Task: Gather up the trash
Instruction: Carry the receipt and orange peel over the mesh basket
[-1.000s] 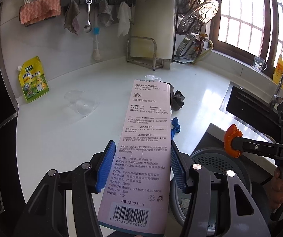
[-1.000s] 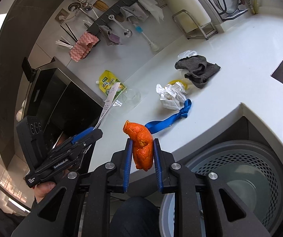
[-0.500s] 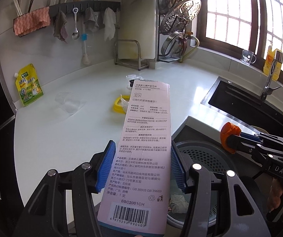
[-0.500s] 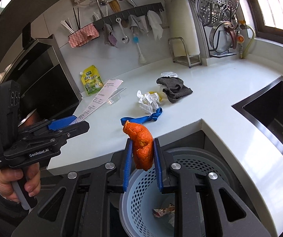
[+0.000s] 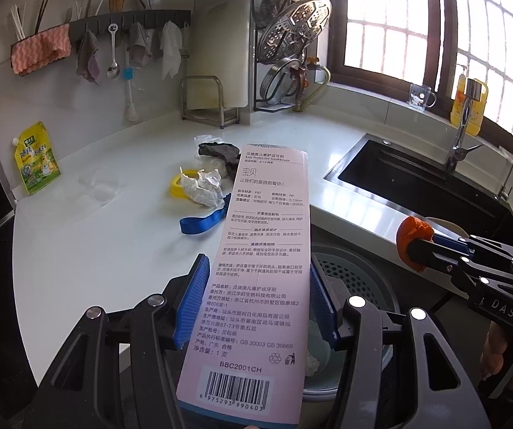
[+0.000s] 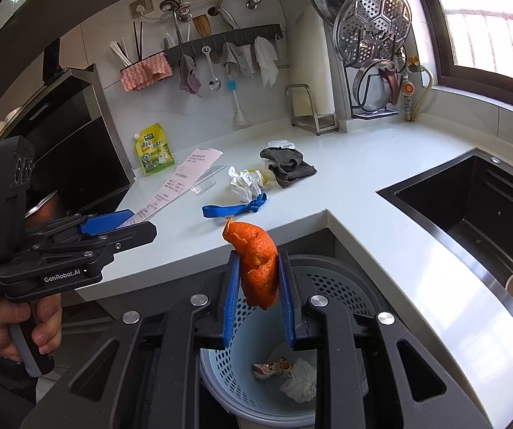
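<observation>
My left gripper point(image 5: 258, 298) is shut on a long pink toothbrush package card point(image 5: 256, 286) and holds it at the counter's front edge, beside the bin; the card also shows in the right wrist view point(image 6: 181, 182). My right gripper point(image 6: 258, 296) is shut on an orange peel point(image 6: 258, 268) and holds it above the perforated pale blue trash bin point(image 6: 331, 286), which has a wrapper and crumpled paper inside. On the white counter point(image 5: 95, 250) lie a crumpled paper ball point(image 5: 203, 187), a blue strap point(image 5: 204, 221), a yellow tape roll point(image 5: 177, 184) and a dark cloth point(image 5: 220, 153).
A black sink point(image 5: 417, 193) with a tap lies to the right. A yellow-green pouch point(image 5: 36, 159) and a clear plastic cup point(image 5: 101, 186) sit at the left of the counter. A dish rack point(image 5: 285, 60) and a utensil rail point(image 5: 113, 28) line the back wall.
Both grippers have swung right and pulled back from the counter toward the bin. The right gripper with the peel is now over the bin's opening. Both grips are unchanged.
</observation>
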`<state>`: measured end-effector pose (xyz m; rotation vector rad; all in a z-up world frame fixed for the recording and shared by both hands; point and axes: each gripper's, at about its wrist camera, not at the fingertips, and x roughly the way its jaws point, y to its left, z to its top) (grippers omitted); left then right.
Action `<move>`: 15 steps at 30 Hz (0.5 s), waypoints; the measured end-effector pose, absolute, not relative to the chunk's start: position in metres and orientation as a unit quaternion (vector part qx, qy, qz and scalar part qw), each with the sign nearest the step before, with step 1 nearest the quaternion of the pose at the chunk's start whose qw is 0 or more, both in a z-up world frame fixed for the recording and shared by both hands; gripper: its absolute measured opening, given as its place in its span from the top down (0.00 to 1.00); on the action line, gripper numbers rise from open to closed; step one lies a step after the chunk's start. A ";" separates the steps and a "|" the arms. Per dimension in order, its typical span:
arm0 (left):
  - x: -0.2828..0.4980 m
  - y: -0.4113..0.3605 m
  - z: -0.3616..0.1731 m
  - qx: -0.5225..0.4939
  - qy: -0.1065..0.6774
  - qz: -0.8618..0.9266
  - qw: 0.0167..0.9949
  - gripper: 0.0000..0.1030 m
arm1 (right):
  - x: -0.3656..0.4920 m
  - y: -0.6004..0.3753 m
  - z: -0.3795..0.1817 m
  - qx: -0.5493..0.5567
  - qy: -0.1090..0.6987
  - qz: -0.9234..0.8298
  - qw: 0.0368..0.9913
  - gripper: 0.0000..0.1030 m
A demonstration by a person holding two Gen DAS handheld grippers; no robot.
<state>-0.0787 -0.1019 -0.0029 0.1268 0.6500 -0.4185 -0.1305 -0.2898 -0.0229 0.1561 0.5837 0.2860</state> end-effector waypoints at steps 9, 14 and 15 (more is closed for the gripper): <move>-0.095 -0.118 -0.006 0.066 0.319 -0.231 0.917 0.49 | -0.149 -0.298 -0.027 0.080 0.290 0.128 0.945 0.80; -0.094 -0.127 -0.015 0.070 0.329 -0.238 0.911 0.49 | -0.153 -0.302 -0.034 0.083 0.295 0.121 0.944 0.80; -0.093 -0.128 -0.018 0.070 0.332 -0.239 0.910 0.49 | -0.153 -0.303 -0.035 0.084 0.297 0.120 0.944 0.80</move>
